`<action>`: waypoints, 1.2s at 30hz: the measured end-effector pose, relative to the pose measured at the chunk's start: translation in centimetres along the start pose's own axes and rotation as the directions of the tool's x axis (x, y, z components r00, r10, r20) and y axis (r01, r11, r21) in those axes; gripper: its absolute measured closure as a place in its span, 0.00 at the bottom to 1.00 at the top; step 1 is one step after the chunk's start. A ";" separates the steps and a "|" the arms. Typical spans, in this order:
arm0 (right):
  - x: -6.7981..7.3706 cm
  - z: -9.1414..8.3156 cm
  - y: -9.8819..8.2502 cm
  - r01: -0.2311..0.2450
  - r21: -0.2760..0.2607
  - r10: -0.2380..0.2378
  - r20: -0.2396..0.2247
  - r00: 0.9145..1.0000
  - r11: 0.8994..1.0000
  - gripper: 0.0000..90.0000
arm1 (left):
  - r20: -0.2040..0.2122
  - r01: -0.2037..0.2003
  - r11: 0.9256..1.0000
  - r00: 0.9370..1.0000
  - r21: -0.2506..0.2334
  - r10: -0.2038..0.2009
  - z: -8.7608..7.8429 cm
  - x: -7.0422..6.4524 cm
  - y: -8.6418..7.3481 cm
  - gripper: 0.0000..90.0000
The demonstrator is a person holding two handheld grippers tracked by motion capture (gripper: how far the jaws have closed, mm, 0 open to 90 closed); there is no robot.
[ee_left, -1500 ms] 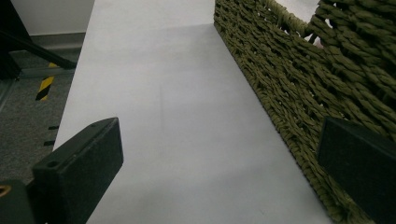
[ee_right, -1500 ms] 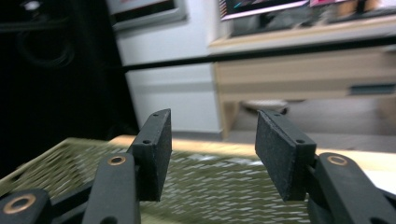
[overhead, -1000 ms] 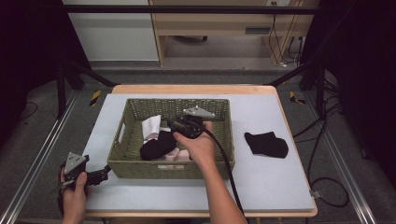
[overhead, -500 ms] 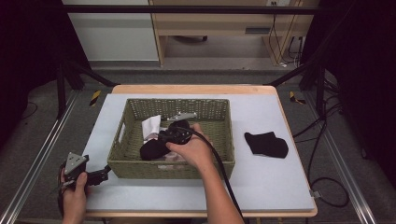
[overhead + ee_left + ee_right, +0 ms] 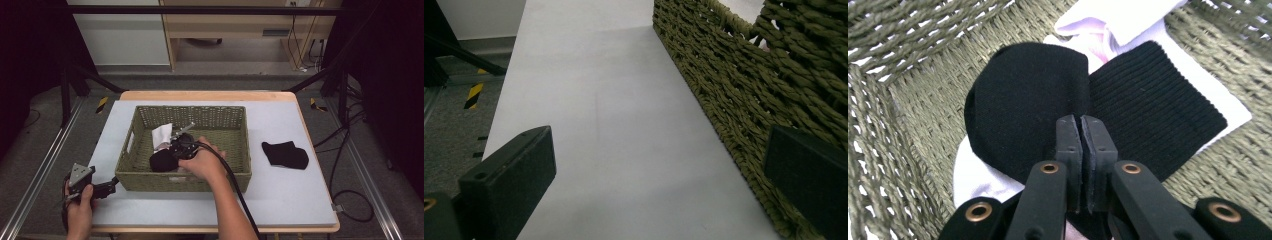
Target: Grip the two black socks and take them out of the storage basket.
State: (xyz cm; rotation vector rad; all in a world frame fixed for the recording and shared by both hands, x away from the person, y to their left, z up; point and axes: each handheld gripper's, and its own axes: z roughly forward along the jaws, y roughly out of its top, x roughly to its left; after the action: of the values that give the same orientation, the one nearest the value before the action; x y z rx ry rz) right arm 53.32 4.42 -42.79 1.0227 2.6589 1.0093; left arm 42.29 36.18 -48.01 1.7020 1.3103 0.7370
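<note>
Reaching into the woven basket (image 5: 232,167), the right claw (image 5: 1080,125) has its jaws pressed tight together on the fabric of a black sock (image 5: 1048,107), pinching it at the fold between the rounded toe part and the ribbed cuff. In the high view that right claw (image 5: 176,145) sits over the black sock (image 5: 161,161) in the left half of the basket, with the person's right hand (image 5: 202,162) wrapped around its body and the cable trailing back toward the near edge of the table (image 5: 300,200). White socks (image 5: 1128,20) lie under and behind the black one, against the basket's floor.

A second black sock (image 5: 285,155) lies flat on the table, well apart from the basket, toward the right edge.

The left claw (image 5: 112,184) rests near the table's near-left corner, just beside the basket's front-left corner, held by the left hand (image 5: 80,210). In its own view the left claw (image 5: 659,185) is released, jaws spread wide with nothing between them but bare table, the basket's woven wall (image 5: 744,90) running alongside.
</note>
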 end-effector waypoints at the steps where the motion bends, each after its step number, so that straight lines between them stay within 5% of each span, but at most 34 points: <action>1: -0.1 -0.1 0.0 0.005 -0.008 -0.005 -0.001 1.000 1.000 0.98 | 0.000 0.001 1.000 1.000 0.000 -0.001 0.0 0.0 0.0 0.01; 7: 0.0 -1.6 0.3 0.074 -0.117 -0.065 0.074 0.995 0.990 0.98 | 0.002 0.001 1.000 1.000 0.004 -0.001 0.0 0.1 0.0 0.01; 13: 0.3 -3.7 0.2 0.130 -0.247 -0.088 0.173 0.981 0.960 0.98 | 0.003 0.001 1.000 1.000 0.005 -0.001 0.1 0.0 0.0 0.01; 24: -0.1 -7.2 -0.4 0.200 -0.429 -0.049 0.336 0.940 0.881 0.99 | 0.003 0.000 1.000 1.000 0.005 0.000 0.1 0.0 0.0 0.01; 29: -1.1 -8.5 -0.9 0.206 -0.468 -0.024 0.365 0.931 0.859 0.99 | 0.004 -0.005 1.000 1.000 0.008 0.005 0.1 0.0 0.0 0.01; 36: -2.3 -10.8 -1.5 0.219 -0.562 0.018 0.386 0.922 0.798 0.99 | 0.003 -0.007 1.000 1.000 0.011 0.007 0.1 0.0 0.0 0.01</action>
State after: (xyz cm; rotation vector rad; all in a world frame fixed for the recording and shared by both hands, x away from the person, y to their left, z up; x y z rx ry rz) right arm 50.69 -3.72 -35.67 0.8068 1.8647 1.3437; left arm 42.38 36.13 -48.02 1.7166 1.3093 0.7320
